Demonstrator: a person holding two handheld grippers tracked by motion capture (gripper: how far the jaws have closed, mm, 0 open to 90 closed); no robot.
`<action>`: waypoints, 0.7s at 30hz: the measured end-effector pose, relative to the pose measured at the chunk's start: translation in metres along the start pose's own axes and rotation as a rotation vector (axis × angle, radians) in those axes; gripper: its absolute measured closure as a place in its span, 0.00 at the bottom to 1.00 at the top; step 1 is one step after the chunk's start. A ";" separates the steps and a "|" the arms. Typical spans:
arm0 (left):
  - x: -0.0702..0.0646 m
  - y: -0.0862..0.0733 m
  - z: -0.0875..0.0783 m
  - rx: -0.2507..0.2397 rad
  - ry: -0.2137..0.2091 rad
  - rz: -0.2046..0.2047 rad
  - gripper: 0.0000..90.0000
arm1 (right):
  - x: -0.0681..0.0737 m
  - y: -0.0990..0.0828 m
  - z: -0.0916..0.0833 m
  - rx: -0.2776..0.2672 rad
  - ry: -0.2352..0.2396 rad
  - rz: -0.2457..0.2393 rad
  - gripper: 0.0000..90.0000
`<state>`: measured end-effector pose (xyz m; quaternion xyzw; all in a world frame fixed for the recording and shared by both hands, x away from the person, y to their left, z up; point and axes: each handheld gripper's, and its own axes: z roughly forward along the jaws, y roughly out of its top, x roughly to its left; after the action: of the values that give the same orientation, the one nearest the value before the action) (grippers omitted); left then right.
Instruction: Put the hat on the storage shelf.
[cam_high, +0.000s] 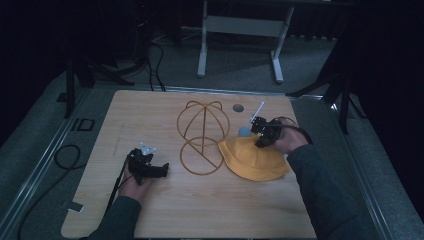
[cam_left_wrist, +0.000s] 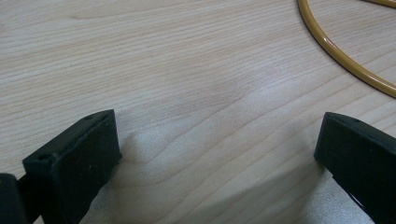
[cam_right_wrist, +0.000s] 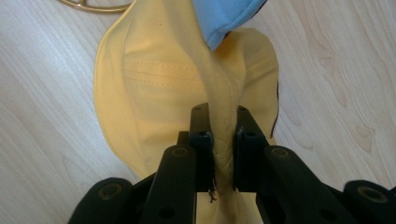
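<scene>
right gripper (cam_high: 261, 131) on yellow hat (cam_high: 255, 159) (beside wire stand (cam_high: 202, 136)); left gripper (cam_high: 161, 170) apart.

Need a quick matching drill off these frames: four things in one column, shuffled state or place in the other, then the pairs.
1. left tongs
2. right tongs
3. yellow hat
4. wire hat stand

A. stands upright mid-table, nothing on it
B. jaws wide apart over bare wood
C. lies on the table, a fold of it pinched
D. jaws closed on fabric

Pairs: 1-B, 2-D, 3-C, 4-A
</scene>
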<state>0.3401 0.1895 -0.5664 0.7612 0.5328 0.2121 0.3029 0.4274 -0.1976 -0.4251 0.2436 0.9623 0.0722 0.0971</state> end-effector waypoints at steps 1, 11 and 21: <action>0.000 0.000 0.000 0.002 0.000 0.002 0.00 | -0.001 -0.002 -0.002 -0.008 -0.012 0.008 0.90; 0.000 0.000 0.000 0.000 0.000 0.000 0.00 | -0.003 -0.008 -0.011 -0.065 -0.040 0.057 0.91; 0.000 0.000 0.000 0.001 0.001 0.003 0.00 | -0.008 -0.015 -0.025 -0.144 -0.054 0.108 0.91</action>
<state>0.3402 0.1896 -0.5663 0.7619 0.5320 0.2126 0.3021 0.4219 -0.2167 -0.4022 0.2894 0.9370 0.1399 0.1363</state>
